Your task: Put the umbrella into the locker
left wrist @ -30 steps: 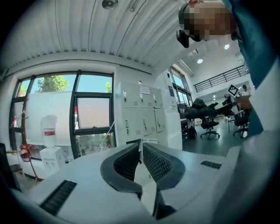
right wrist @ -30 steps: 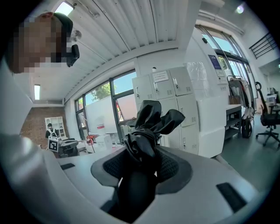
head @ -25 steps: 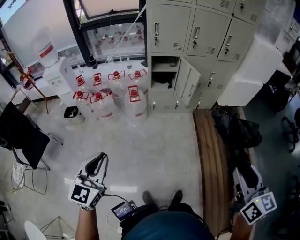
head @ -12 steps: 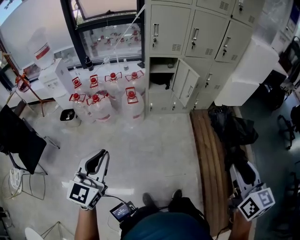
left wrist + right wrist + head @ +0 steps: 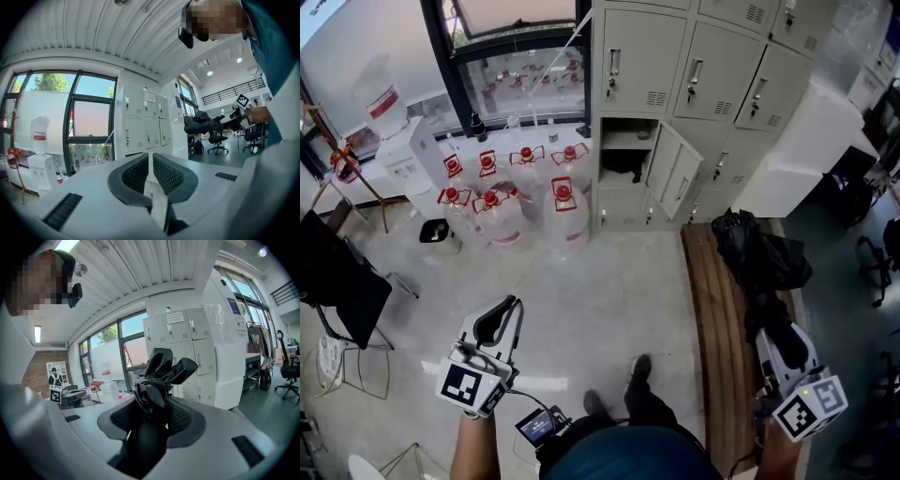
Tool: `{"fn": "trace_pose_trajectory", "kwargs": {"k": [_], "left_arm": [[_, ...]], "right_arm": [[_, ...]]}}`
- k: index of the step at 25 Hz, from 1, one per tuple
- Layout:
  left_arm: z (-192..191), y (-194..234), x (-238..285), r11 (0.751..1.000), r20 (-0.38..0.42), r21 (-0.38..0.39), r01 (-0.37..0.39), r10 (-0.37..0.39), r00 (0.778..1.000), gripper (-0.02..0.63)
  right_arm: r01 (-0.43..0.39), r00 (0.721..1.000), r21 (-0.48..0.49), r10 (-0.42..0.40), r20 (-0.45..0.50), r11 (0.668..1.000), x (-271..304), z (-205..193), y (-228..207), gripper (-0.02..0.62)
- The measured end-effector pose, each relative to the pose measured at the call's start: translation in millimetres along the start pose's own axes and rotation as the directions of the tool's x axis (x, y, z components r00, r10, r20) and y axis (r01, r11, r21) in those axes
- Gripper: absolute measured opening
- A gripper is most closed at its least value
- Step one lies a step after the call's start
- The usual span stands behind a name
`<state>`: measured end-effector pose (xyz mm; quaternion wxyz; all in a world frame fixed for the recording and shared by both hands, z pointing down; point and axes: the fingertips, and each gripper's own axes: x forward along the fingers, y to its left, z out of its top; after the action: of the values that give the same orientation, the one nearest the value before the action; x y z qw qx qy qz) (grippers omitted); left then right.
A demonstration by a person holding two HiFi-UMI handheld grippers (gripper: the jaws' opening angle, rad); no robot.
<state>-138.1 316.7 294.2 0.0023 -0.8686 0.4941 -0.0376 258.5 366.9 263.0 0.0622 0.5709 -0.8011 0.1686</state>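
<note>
Holding the left tongs [image 5: 492, 323] out over the pale floor [image 5: 600, 291], pads pressed together with nothing between them. Pinching the folded black umbrella [image 5: 161, 373] in the right tongs [image 5: 152, 418], with loose fabric bunched up and poking out beyond the tips. Bearing on each pair a cube with a black-and-white square marker, left [image 5: 471, 386] and right [image 5: 809, 406]: patterns only, no letters. Standing with dark shoes [image 5: 639, 367] on the floor, a small screen device [image 5: 536, 427] hanging near the waist, its display too small to read. Keeping the umbrella over a long wooden worktop [image 5: 717, 328] at the right; cannot tell whether touching it. Further out, at the left, showing a black chair [image 5: 342, 272], then a cluster of clear water jugs [image 5: 562, 202] with red caps and red handles just beside the grey lockers [image 5: 694, 66]. Showing a white water dispenser [image 5: 417, 155] left of the jugs, topped by a bottle [image 5: 380, 98] with a red label, print not legible. Leaving one locker door [image 5: 673, 169] swung open, the open compartment [image 5: 623, 155] well apart from the umbrella. Carrying paper notices [image 5: 176, 317] on the upper locker fronts, text too small to make out.
</note>
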Motion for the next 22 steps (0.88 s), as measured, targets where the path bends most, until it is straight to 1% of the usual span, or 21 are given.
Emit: {"fn": "trace_pose_trajectory", "kwargs": {"k": [4, 10, 17, 20, 22], "left_arm": [[13, 0, 28, 1.000, -0.015, 0.005, -0.020, 0.020, 1.000, 0.048], [7, -4, 48, 0.999, -0.019, 0.014, -0.036, 0.037, 0.999, 0.046], [16, -11, 95, 0.998, -0.023, 0.016, -0.068, 0.068, 0.997, 0.046], [31, -14, 118, 0.996, -0.011, 0.003, -0.085, 0.085, 0.996, 0.046], [33, -14, 129, 0.996, -0.014, 0.009, -0.090, 0.090, 0.996, 0.046]], "right_arm": [[-0.018, 1.000, 0.010, 0.018, -0.011, 1.000, 28, 14, -26, 0.192], [-0.039, 0.999, 0.002, 0.039, -0.011, 0.999, 46, 17, -47, 0.192], [-0.065, 0.998, -0.014, 0.065, -0.023, 0.998, 84, 30, -90, 0.192], [-0.077, 0.997, -0.012, 0.077, -0.026, 0.997, 102, 37, -106, 0.192], [-0.087, 0.996, -0.011, 0.086, -0.028, 0.996, 113, 41, -115, 0.192]]}}
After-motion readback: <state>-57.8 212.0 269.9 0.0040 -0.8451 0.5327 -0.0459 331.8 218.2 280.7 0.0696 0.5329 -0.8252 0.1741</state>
